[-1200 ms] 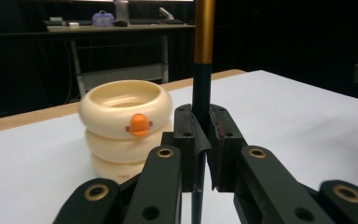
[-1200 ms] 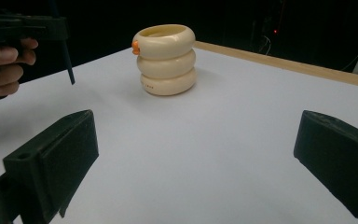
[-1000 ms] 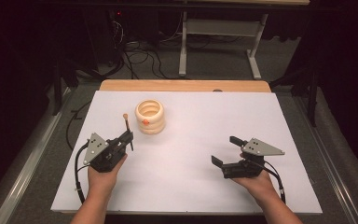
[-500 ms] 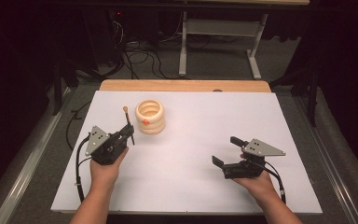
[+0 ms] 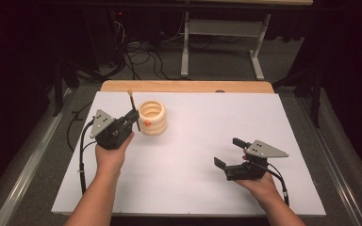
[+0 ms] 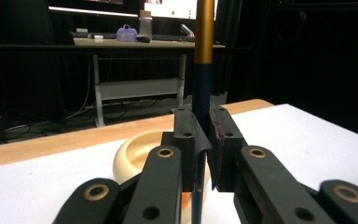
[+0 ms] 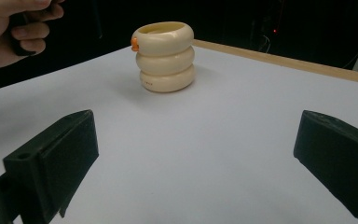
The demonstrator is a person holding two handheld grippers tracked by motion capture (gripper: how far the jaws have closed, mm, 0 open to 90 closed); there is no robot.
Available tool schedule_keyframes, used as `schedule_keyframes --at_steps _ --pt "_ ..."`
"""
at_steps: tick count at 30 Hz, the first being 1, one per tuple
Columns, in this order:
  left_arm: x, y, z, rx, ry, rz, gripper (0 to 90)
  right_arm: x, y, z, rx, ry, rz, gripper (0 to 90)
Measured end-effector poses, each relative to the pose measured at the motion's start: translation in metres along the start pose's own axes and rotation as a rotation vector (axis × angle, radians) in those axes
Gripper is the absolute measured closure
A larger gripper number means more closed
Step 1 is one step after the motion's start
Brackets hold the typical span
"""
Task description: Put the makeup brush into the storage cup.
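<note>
Holding a brush upright beside a cream holder on a white worktop.

The left gripper [image 5: 133, 117], left of centre in the high view, is clamped shut on the brush [image 5: 133, 107], a thin dark stick with a gold band higher up in the left gripper view, standing upright just left of the holder [image 5: 152, 118]. The holder is smooth, shaped like three stacked rings with an orange spot on its side; its inside cannot be made out. The right gripper [image 5: 226, 153] rests at lower right with jaws wide apart, holding nothing. The matte worktop [image 5: 217, 117] lies bare between holder and right gripper, with open room toward its right and near edges; a wooden strip borders the far edge.
</note>
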State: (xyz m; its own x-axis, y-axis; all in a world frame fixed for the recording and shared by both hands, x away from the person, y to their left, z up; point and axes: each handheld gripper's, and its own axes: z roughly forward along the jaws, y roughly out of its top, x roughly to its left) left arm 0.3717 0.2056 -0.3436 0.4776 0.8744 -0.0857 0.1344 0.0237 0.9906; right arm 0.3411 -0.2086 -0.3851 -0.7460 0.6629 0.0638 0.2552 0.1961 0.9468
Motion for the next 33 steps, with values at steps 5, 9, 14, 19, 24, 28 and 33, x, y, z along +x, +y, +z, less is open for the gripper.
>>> schedule_keyframes --at_steps 5,9,14,19,24,28,33 --pt "0.0 0.008 0.011 -0.005 -0.002 0.0 83.2 0.001 0.0 -0.001 -0.006 0.003 0.0 1.3" --pt "-0.001 0.013 0.02 -0.007 -0.004 0.003 83.2 0.001 0.0 -0.001 -0.004 0.002 0.005 1.3" --pt "0.001 0.017 0.031 -0.007 0.001 -0.012 83.2 0.001 0.0 -0.001 -0.006 0.005 0.003 1.3" --pt "0.003 0.02 0.041 -0.014 0.001 -0.014 83.2 0.002 -0.001 0.0 -0.004 0.01 0.0 1.3" --pt "0.003 0.023 0.048 -0.018 0.008 -0.011 83.2 0.003 -0.001 -0.001 -0.004 0.009 -0.003 1.3" --pt "0.004 0.024 0.054 -0.012 0.013 -0.006 83.2 0.003 -0.001 -0.001 -0.002 0.012 -0.008 1.3" --pt "0.006 0.023 0.063 -0.017 0.019 -0.007 83.2 0.003 -0.001 0.0 -0.005 0.013 -0.009 1.3"
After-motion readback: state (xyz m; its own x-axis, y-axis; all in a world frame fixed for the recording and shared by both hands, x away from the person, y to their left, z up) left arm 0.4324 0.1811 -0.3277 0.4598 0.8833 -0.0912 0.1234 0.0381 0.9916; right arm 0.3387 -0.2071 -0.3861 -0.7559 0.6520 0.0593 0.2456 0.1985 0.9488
